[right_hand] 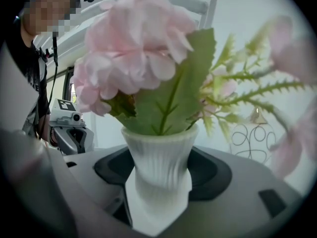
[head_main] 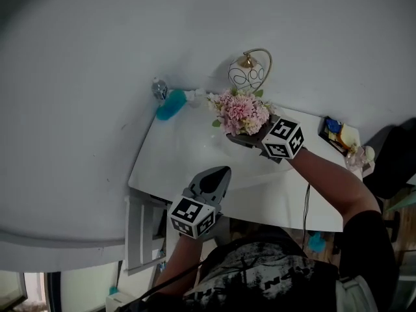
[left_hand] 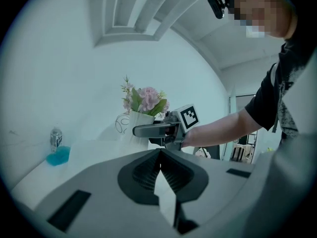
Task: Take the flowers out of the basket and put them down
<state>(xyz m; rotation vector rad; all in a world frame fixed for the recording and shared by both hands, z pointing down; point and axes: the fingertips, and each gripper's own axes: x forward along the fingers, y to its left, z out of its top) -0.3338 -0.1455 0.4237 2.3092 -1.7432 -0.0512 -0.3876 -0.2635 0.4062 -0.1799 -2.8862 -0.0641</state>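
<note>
A bunch of pink flowers (head_main: 242, 112) with green leaves stands in a white ribbed vase (right_hand: 158, 167). My right gripper (head_main: 238, 138) is shut on that vase and holds it upright just above the white table (head_main: 175, 168). The white wire basket (head_main: 248, 74) with a gold handle stands right behind it, at the table's far edge. In the right gripper view the blooms (right_hand: 133, 48) fill the frame and the basket (right_hand: 252, 135) shows at the right. My left gripper (head_main: 223, 173) hovers over the table's near edge, shut with nothing in it. From the left gripper view, the flowers (left_hand: 146, 100) and right gripper (left_hand: 148, 130) are ahead.
A blue object (head_main: 170, 104) and a small can (head_main: 159, 88) sit at the table's far left corner. Small items (head_main: 338, 132) lie at the table's right end. A white slatted chair (head_main: 140, 233) stands under the near left edge. The wall lies close behind the basket.
</note>
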